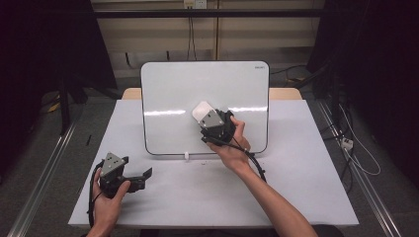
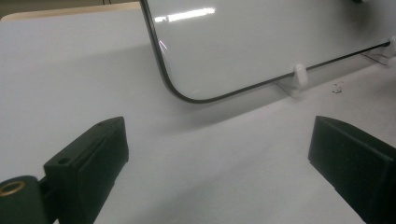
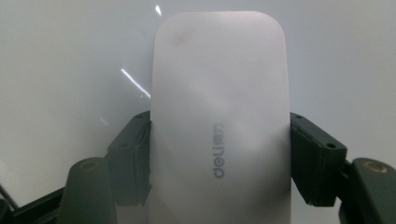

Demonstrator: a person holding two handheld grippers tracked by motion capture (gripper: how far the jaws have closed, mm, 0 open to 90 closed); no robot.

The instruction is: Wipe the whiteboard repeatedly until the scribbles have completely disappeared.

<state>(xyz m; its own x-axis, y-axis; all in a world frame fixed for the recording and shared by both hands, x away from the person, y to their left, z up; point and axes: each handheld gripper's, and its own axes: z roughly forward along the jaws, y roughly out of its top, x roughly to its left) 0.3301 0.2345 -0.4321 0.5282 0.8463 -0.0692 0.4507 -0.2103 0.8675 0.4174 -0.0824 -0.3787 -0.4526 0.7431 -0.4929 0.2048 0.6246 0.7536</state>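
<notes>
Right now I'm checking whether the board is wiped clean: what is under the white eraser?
The white eraser, clamped in the right gripper, sits against the whiteboard. Around it the board looks bare and glossy. The patch beneath the eraser is covered, so marks there cannot be judged.

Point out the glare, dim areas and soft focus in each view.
High view: dark surroundings, a bright glare band across the whiteboard. Left gripper view: the same sort of glare streak near the board's top, and a soft shadow under its edge. Right gripper view: the eraser looks hazy, with small glints on the board.
</notes>
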